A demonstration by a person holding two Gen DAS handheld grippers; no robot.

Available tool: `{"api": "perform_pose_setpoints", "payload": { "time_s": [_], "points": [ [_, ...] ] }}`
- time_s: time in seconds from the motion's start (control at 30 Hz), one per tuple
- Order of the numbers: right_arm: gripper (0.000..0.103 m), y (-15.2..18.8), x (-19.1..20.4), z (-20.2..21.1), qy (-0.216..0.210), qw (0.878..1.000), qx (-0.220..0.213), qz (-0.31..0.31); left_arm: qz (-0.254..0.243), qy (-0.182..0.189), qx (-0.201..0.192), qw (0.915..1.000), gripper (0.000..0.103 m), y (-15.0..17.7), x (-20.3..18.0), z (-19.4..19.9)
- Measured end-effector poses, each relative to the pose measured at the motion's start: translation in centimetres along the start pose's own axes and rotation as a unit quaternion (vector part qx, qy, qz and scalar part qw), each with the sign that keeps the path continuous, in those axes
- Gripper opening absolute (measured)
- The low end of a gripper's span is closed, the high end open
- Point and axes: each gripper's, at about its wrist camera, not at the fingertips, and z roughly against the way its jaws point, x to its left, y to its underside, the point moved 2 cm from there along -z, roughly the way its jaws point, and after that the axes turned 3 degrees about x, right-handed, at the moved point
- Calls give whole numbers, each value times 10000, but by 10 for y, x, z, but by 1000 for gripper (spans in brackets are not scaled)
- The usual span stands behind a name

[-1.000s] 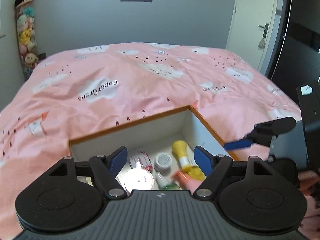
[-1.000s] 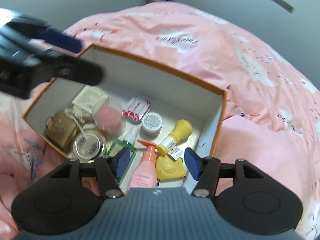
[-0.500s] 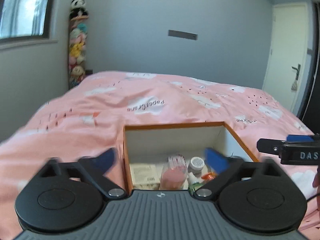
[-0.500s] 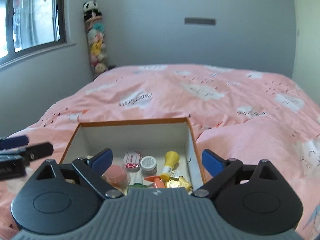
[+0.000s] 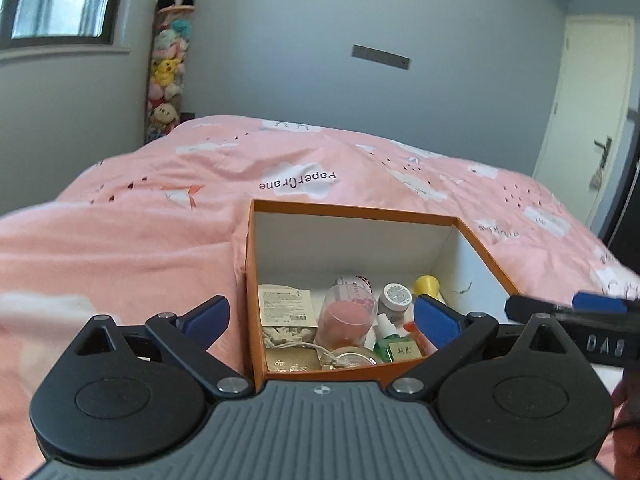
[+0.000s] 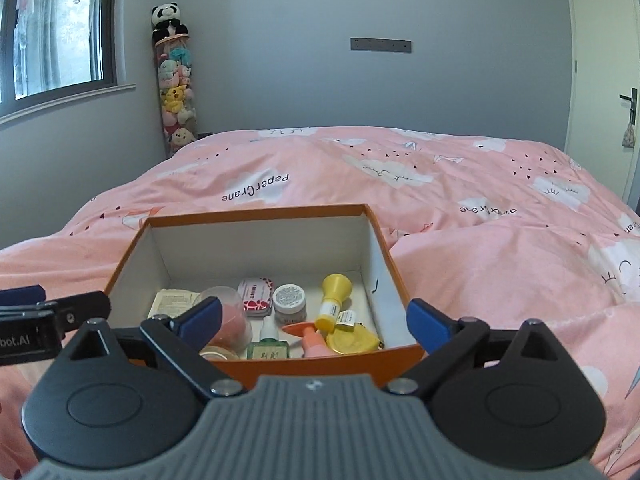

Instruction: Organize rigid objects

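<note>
An orange box with white inside [image 5: 352, 211] [image 6: 256, 213] sits on the pink bed. It holds a clear dome with a pink sponge [image 5: 347, 316] [image 6: 236, 322], a red tin [image 6: 256, 291], a white jar [image 6: 291, 298] [image 5: 397, 296], a yellow bottle [image 6: 334, 300], a green bottle [image 6: 268, 346], a pink pump bottle [image 6: 312, 342], a yellow case [image 6: 352, 340] and a paper packet [image 5: 285, 305]. My left gripper [image 5: 320, 318] is open and empty, just before the box's near edge. My right gripper [image 6: 314, 316] is open and empty, over the near edge.
The pink quilt [image 6: 480, 240] covers the bed all around the box. A column of plush toys [image 6: 176, 92] stands at the far left wall. A door [image 6: 604, 80] is at the far right. Each gripper shows at the other view's edge.
Both grippers have drawn back from above the box, levelled out toward the room and opened wider. The box contents have not moved.
</note>
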Motion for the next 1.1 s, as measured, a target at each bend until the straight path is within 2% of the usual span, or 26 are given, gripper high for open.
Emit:
{"api": "perform_pose_setpoints", "payload": {
  "time_s": [0.4,0.53,1.1],
  "points": [
    [97,13,1,-13,-136,9993,313,-130,-116,-491,347,9981,103,12,8,-9],
    [97,16,4,-11,-182,9993,323,-71,-32,-515,522,9973,103,14,10,-7],
    [97,24,-2,-15,-161,9981,564,-176,-142,-626,624,9960,103,14,5,-8]
  ]
}}
